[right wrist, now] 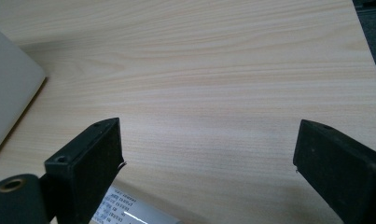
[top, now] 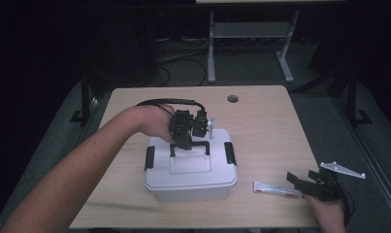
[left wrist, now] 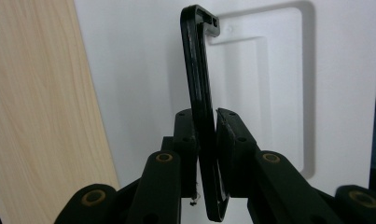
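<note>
On the counter (top: pixel 261 111), a white lidded box (top: pixel 190 179) sits a little left of the middle, toward the near edge. The high view shows the left gripper (top: pixel 183 141) reaching over it, forearm slanting in from the near-left corner, wrist bent downward. The left gripper view shows what that one cannot: the black handle (left wrist: pixel 199 93) stands raised off the lid and the jaws are clenched on its bar, pads pressing both faces. The right gripper (top: pixel 300 182) rests near the near-right corner, hand low, jaws spread wide with nothing between them. The right gripper view shows a printed tube (right wrist: pixel 125 210) just beside one jaw.
</note>
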